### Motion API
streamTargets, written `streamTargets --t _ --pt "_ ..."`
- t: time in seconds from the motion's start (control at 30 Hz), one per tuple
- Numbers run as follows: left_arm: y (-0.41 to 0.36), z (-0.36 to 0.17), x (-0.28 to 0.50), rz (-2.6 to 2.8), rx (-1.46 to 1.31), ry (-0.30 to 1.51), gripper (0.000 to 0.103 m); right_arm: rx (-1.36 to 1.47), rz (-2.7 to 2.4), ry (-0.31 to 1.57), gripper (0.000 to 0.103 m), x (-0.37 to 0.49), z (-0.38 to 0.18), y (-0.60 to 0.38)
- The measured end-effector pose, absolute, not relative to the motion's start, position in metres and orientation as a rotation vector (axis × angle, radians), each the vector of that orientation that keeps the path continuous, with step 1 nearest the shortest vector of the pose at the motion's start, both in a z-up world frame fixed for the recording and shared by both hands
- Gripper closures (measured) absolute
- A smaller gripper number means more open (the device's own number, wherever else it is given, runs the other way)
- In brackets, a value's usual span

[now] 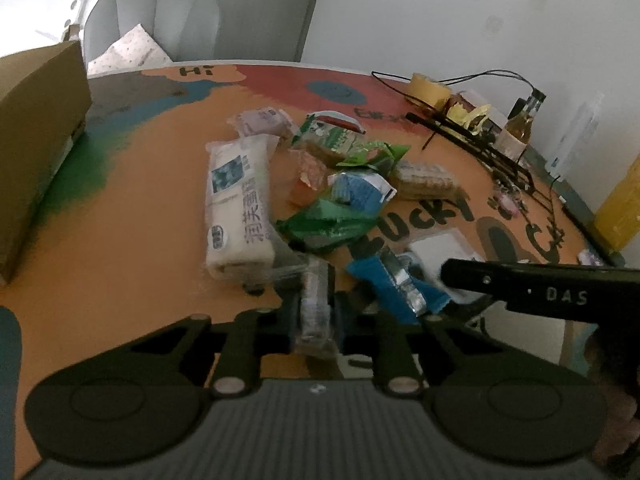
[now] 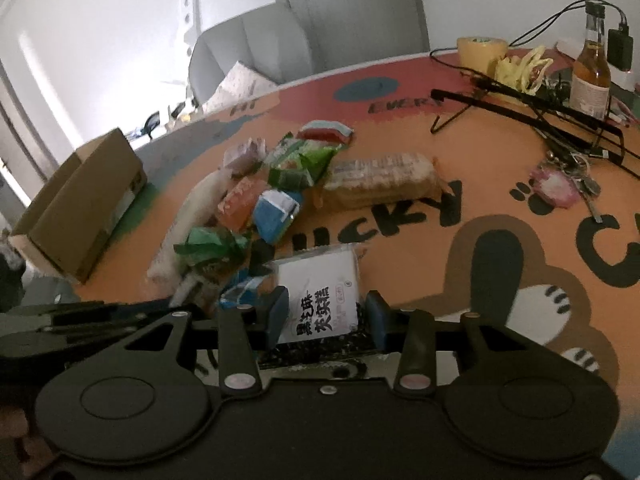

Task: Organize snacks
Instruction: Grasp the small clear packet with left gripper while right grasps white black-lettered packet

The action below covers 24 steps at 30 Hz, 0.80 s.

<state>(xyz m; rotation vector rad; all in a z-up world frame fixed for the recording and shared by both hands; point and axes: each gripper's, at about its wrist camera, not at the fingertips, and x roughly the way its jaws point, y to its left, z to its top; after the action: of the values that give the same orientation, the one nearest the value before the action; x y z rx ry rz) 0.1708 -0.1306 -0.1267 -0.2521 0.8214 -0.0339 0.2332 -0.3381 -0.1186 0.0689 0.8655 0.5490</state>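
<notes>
Snack pile point(image 1: 320, 184) is spread on table point(image 1: 152, 208). Clear packet point(image 1: 316, 316) is clamped in left gripper point(image 1: 314, 318). White packet point(image 2: 320, 296) is gripped by right gripper point(image 2: 326, 316).

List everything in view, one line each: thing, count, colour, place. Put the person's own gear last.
Table: one, orange and red with cartoon print, under everything.
Cardboard box: one, brown, left edge of table.
Long cake pack: one, white, left of the pile.
Green wrappers: at least two, within the pile.
Blue pouch: one, pile centre.
Biscuit sleeve: one, clear over tan, right of the pile.
Tape roll: one, yellow, far side of table.
Bottle: one, amber, far right.
Keys: one bunch with pink fob, right.
Clear small packet: one, in the left claw, which is shut on it.
White sesame cake pack: one, between the right claw's pads, gripped.
</notes>
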Motion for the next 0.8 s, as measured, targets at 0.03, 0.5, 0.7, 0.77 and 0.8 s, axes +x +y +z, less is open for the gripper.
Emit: streamTargets --t 0.03,0.5,0.7,0.77,0.8 --pt "-0.129 -0.127 0.169 -0.037 -0.257 0.821 0.086 0.061 0.55 0.876 0.062 0.233 -0.117 -0.339" --pt "-0.116 -0.12 0.156 -0.036 -0.276 0.79 0.086 -0.115 0.524 0.884 0.049 0.241 -0.123 -0.307" --pt "-0.115 -0.115 0.152 -0.047 -0.281 0.77 0.087 -0.096 0.487 0.861 0.058 0.233 -0.112 -0.316" --pt "-0.114 -0.11 0.15 -0.055 -0.283 0.76 0.087 -0.083 0.486 0.841 0.058 0.229 -0.103 -0.321" --pt "-0.114 -0.107 0.149 -0.06 -0.283 0.755 0.087 -0.074 0.485 0.836 0.058 0.229 -0.099 -0.322"
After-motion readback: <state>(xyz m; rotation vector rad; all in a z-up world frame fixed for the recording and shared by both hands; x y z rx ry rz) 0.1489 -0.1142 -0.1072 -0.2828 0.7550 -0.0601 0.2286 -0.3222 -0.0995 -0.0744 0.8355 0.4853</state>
